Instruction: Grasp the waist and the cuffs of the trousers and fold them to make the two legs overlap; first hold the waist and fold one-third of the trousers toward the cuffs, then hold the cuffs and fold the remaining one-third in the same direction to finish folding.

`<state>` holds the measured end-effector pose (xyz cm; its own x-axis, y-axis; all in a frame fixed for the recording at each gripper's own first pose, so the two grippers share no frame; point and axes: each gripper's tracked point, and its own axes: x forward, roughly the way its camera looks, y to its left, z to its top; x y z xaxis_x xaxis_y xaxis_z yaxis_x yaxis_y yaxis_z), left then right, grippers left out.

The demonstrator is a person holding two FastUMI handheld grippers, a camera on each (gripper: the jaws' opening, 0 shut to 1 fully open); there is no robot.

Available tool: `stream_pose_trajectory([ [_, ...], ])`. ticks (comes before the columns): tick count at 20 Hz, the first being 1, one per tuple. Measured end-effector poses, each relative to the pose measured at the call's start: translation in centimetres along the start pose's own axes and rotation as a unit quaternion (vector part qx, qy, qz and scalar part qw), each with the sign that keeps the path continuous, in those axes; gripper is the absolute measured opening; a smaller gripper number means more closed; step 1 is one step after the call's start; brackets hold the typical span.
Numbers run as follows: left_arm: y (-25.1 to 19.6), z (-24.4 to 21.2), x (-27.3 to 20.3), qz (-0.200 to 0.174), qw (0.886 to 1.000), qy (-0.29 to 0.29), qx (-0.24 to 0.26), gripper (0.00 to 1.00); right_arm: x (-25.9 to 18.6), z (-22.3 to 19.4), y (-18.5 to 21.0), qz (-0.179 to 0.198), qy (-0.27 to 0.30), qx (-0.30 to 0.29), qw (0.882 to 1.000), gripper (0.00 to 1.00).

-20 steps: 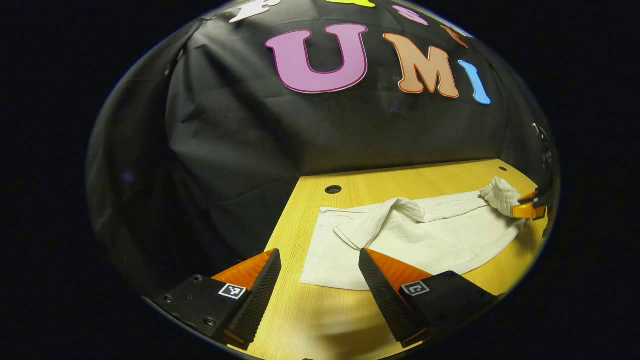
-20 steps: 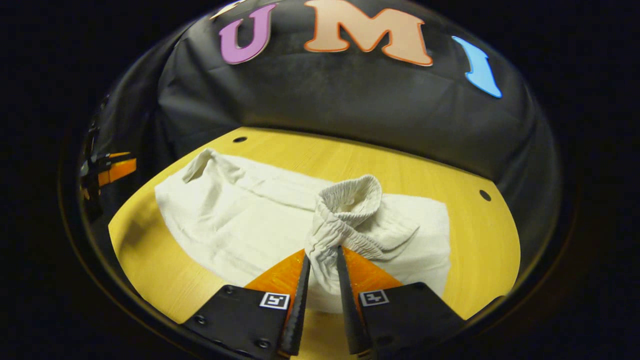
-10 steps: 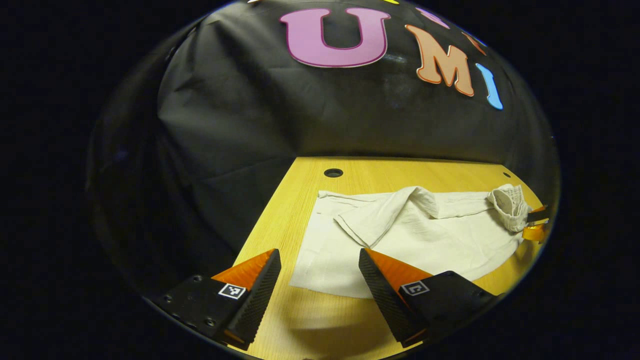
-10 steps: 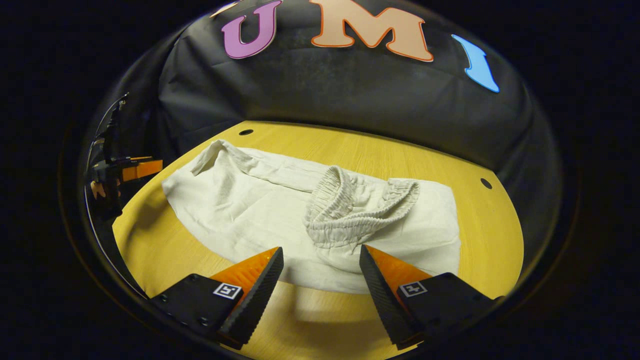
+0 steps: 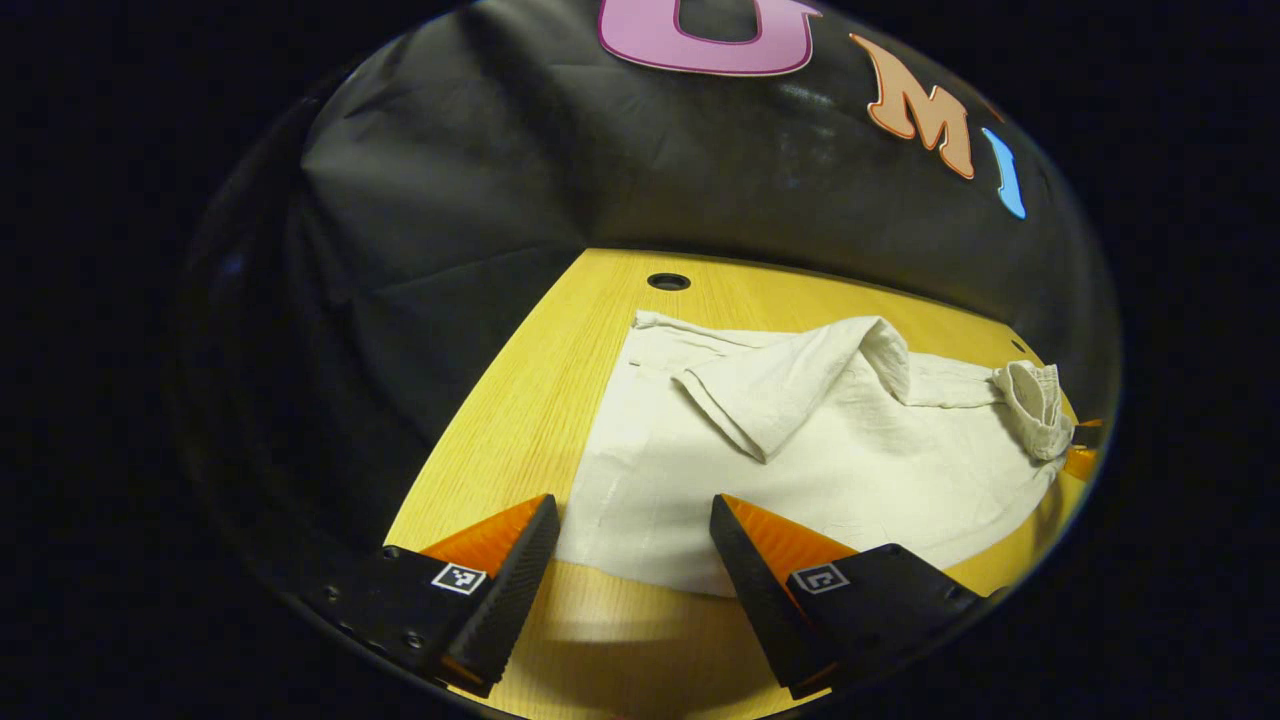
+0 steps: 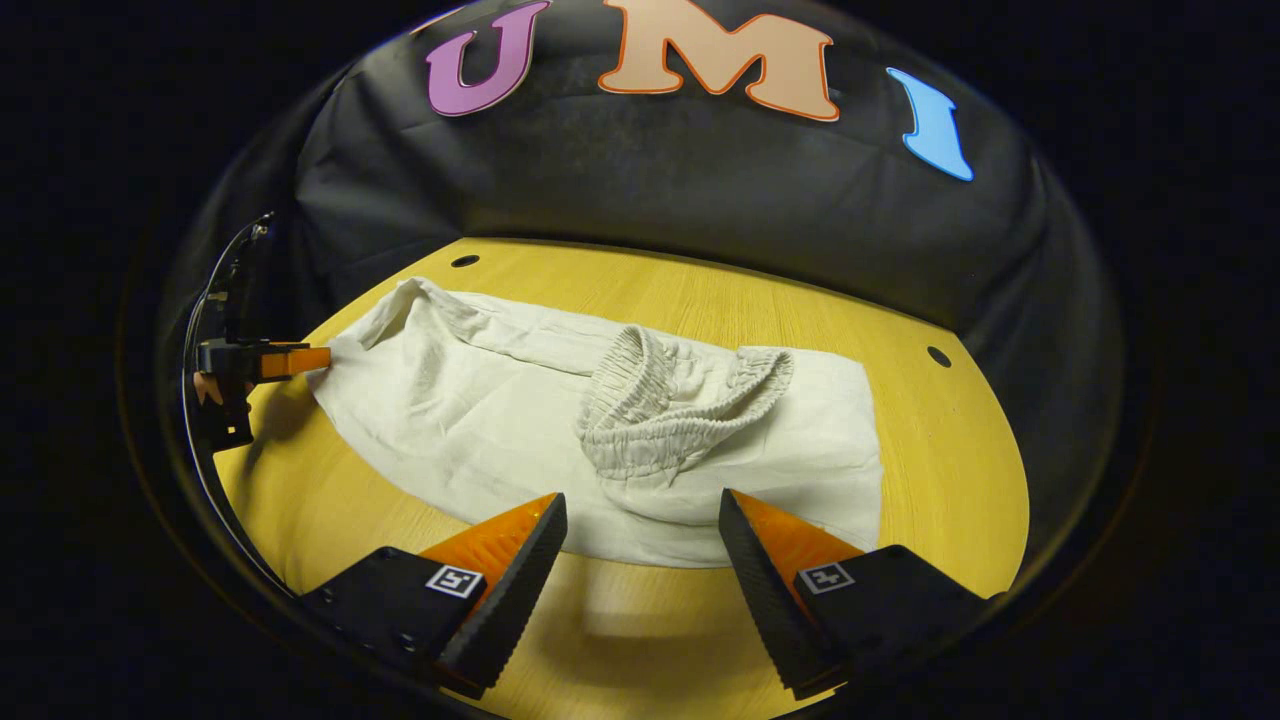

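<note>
One trousers [image 6: 500, 400], two tongs [image 5: 630, 560], one table [image 6: 960, 470]

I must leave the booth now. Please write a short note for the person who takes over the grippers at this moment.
Left gripper: open, holding nothing, near the cuff end of the trousers.
Right gripper: open, holding nothing, in front of the elastic waist.
Trousers lie on the wooden table, waist bunched up, one cuff flipped over.
Done: legs roughly overlapped.
Left: the waist third fold, then the cuff third fold.
</note>
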<state>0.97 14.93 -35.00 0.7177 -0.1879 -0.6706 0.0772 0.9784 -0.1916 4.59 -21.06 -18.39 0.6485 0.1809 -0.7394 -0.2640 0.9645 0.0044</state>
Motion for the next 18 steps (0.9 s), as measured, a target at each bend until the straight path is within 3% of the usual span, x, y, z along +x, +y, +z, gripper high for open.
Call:
stream_pose_trajectory([
  [7, -0.7, -0.1, 0.5, -0.004, 1.0, 0.01, 0.018, 0.94, -0.4, -0.1, -1.2, -0.009, -0.005, 0.009, 1.0, 0.99],
  [12, -2.1, 0.1, 0.7, -0.025, 1.0, 0.007, 0.017, 0.53, -1.2, -1.2, -2.1, -0.009, 0.0, 0.002, 1.0, 0.99],
  [14, -3.0, 0.4, 0.6, -0.037, 0.999, 0.003, 0.003, 0.19, -1.5, -1.7, -2.8, -0.006, 0.002, -0.001, 1.0, 0.99],
  [15, -3.1, 0.5, 0.9, -0.03, 1.0, -0.001, -0.008, 0.08, -1.8, -1.8, -3.1, -0.005, 0.002, 0.0, 1.0, 0.99],
  [18, -3.3, 0.6, 1.0, -0.022, 1.0, 0.009, -0.013, 0.0, -1.9, -1.6, -3.7, -0.002, 0.0, 0.002, 1.0, 0.98],
])
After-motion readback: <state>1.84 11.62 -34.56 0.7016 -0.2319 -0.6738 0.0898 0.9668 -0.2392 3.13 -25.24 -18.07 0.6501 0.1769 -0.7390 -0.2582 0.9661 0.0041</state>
